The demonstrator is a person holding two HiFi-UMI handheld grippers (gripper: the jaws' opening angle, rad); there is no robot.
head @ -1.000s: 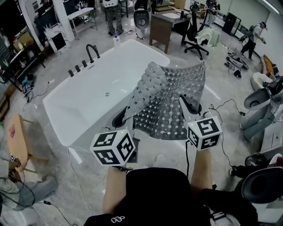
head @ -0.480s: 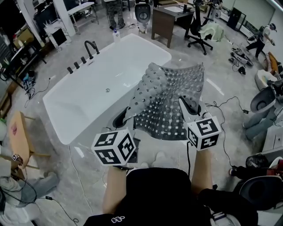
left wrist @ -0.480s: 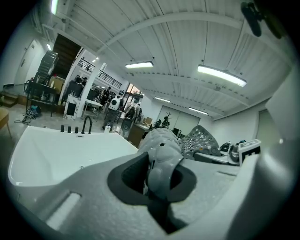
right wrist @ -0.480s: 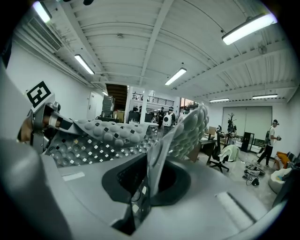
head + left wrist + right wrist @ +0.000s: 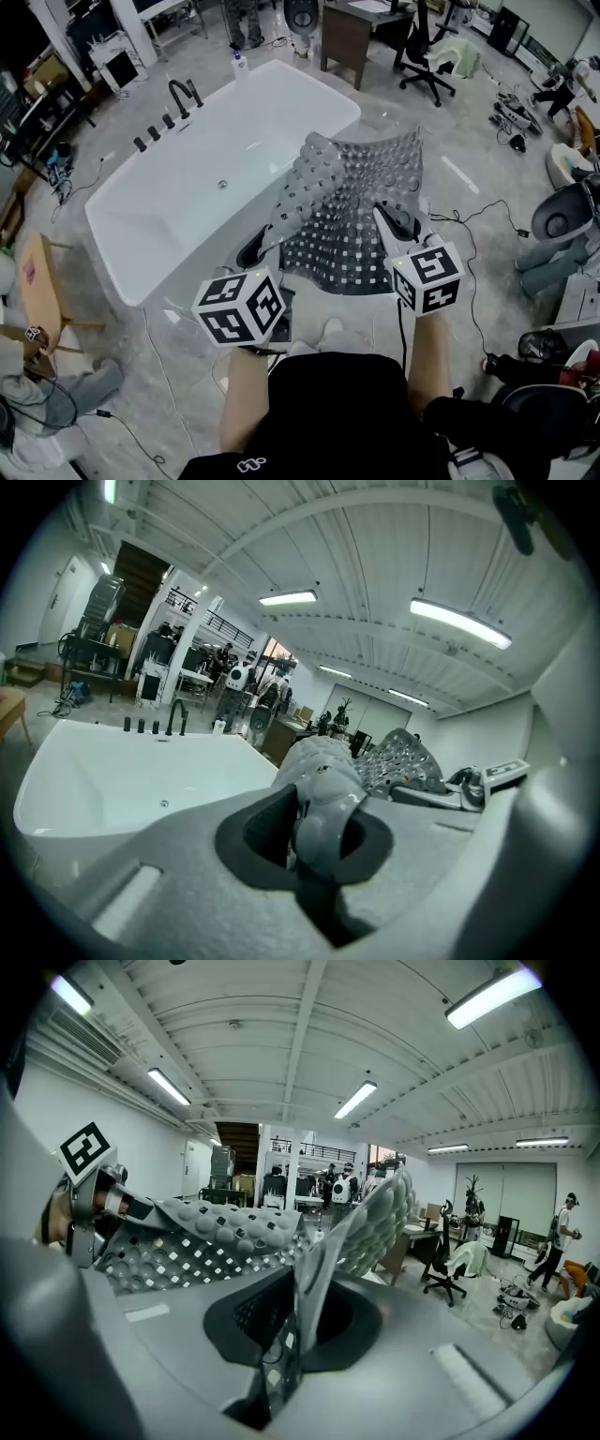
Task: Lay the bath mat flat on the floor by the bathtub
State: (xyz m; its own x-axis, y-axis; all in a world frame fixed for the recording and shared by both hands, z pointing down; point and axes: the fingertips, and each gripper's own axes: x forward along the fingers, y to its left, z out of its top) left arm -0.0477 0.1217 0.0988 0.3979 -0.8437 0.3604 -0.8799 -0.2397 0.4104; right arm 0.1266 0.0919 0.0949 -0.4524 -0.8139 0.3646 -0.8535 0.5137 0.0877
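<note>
The bath mat (image 5: 361,211) is off the floor (image 5: 178,375), stretched out in the air in front of the person, just by the bathtub's (image 5: 187,206) long side and partly overlapping its rim from above. It isn't flat: the left part bulges up and curls over on itself, while the right part spreads wider, holes and nubs showing.

The left tool (image 5: 267,246) is clamped on the mat's near left corner; its own view shows the jaws (image 5: 319,832) pinching a thick rolled wad of mat. The right tool (image 5: 389,220) is closed on the near right edge, a thin single layer standing up between its jaws (image 5: 295,1335).

The likely trouble, to my eye, is that curl. Lowered as it is, the left side could land doubled under, or the far edge could catch on the tub rim and leave the mat draped rather than lying flat. The left grip on a rolled wad (not a clean edge) may also slip or release unevenly. A black cable (image 5: 473,309) trails on the floor at the right; the mat could settle on top of it.
</note>
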